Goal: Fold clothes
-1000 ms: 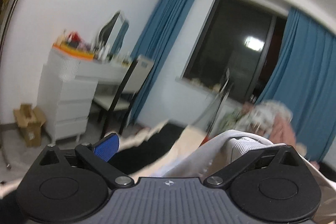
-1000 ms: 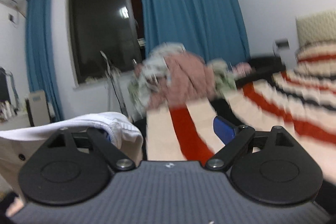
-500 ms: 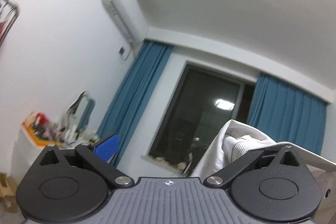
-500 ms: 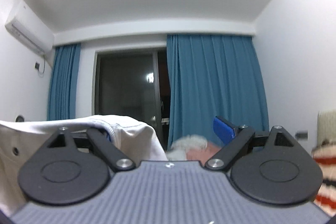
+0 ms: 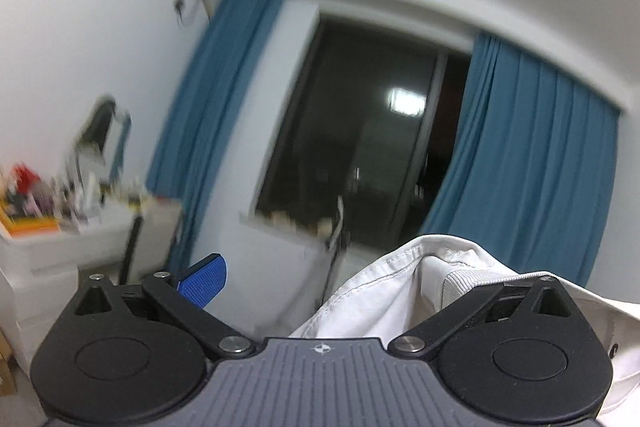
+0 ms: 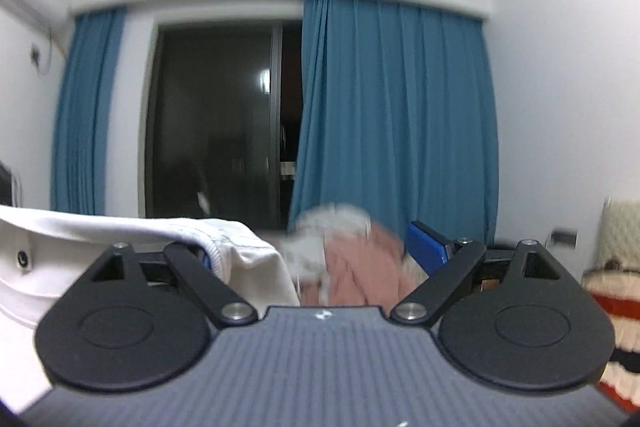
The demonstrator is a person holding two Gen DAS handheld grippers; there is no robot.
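Observation:
A white garment with stitched seams (image 5: 392, 291) hangs over the right finger of my left gripper (image 5: 332, 279), whose blue left pad (image 5: 202, 285) stands wide apart and bare. The same white garment, with a dark snap button, (image 6: 120, 243) drapes over the left finger of my right gripper (image 6: 316, 251); its blue right pad (image 6: 426, 249) is bare. Both grippers stand wide open, held high and pointing at the window. A pink and pale heap of clothes (image 6: 352, 251) lies ahead in the right wrist view.
Blue curtains (image 6: 396, 115) flank a dark window (image 5: 360, 147). A white dresser with clutter and a mirror (image 5: 60, 227) stands at the left wall. A red, black and cream striped blanket (image 6: 612, 319) shows at the right edge.
Both views have tilted back down from the ceiling toward the window and room. The clothes heap has come back into the right wrist view. The white garment still hangs on both grippers.

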